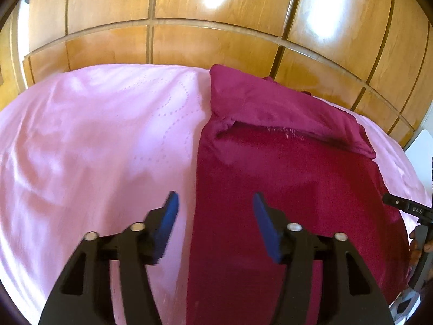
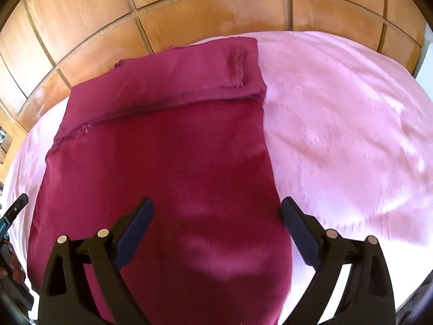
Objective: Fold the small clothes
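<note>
A dark red garment [image 1: 297, 168] lies flat on a pink bedsheet [image 1: 94, 135], its far end folded back over itself. My left gripper [image 1: 215, 203] hovers open over the garment's left edge, the blue fingers [image 1: 169, 216] apart and nothing between them. In the right wrist view the same garment [image 2: 162, 149] fills the middle. My right gripper [image 2: 216, 205] stands wide open above its near right part, one finger [image 2: 297, 230] over the cloth's right edge. No pad presses on the cloth.
Wooden panelled wardrobe doors [image 1: 216, 40] rise behind the bed. Bare pink sheet [image 2: 351, 122] spreads on both sides of the garment. A black piece of the other hand's tool [image 1: 406, 208] shows at the right edge of the left wrist view.
</note>
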### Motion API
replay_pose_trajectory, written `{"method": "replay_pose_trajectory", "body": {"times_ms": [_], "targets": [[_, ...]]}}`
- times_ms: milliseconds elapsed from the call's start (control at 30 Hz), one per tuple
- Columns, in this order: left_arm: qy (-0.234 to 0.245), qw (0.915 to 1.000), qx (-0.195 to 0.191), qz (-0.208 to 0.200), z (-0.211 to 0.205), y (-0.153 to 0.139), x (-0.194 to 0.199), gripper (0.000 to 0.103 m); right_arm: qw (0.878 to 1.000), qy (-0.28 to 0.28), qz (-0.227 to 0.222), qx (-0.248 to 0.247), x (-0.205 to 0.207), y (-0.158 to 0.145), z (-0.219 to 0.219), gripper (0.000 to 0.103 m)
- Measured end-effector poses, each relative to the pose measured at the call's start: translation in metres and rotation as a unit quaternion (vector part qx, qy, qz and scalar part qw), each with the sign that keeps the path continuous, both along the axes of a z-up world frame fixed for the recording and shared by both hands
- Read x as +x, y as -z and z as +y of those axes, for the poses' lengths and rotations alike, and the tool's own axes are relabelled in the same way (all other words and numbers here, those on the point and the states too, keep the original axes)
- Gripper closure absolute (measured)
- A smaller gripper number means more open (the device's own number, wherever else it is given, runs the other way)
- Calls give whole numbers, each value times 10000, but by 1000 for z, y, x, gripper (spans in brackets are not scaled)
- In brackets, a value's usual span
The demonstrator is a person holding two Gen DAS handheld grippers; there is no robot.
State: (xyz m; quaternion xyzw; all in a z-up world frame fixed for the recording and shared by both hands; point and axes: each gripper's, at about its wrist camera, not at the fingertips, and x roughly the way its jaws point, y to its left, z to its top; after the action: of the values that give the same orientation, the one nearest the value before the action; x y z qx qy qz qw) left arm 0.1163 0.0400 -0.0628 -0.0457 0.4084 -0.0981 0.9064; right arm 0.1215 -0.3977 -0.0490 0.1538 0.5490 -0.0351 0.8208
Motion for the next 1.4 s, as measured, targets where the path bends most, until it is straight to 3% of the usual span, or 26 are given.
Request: {"method": "replay_pose_trajectory", "body": {"times_ms": [300,567,633,667,767,833,900,967,1067,1200,1300,1400], "targets": [[115,9998,113,109,10,8,-25,45,9999,-64,101,112,-33,2,-3,9],[629,9969,-85,465,27,19,-57,45,9978,-422,193,480,-78,-5,-1,10],[778,9947,-308,590,33,20,-68,47,9964,-514,208,638,-92,-8,-2,16],[835,9935,-390,666,34,21,-72,51,9962,-527,211,666,-96,-9,-2,22],[1045,9898,-510,818,34,25,-87,52,9954,-558,225,741,-113,-12,-4,43],[1156,9887,-404,867,31,29,-94,61,9949,-562,224,806,-121,-12,-6,53],[1271,9866,-445,918,29,32,-99,82,9948,-556,215,823,-124,-13,-7,73],[1354,9855,-432,929,26,31,-99,92,9938,-607,206,905,-122,-14,-6,88],[1438,9844,-539,861,26,21,-98,95,9921,-675,16,1059,-114,-26,-3,91],[1505,9791,-1198,655,36,-5,-89,95,9864,-576,-401,1484,-96,-47,-12,91],[1459,9735,-1677,539,42,-22,-68,95,9826,-374,-650,1701,-73,-53,-23,91],[1322,9728,-1839,487,37,-30,-38,95,9825,-146,-729,1707,-39,-46,-34,91]]}}
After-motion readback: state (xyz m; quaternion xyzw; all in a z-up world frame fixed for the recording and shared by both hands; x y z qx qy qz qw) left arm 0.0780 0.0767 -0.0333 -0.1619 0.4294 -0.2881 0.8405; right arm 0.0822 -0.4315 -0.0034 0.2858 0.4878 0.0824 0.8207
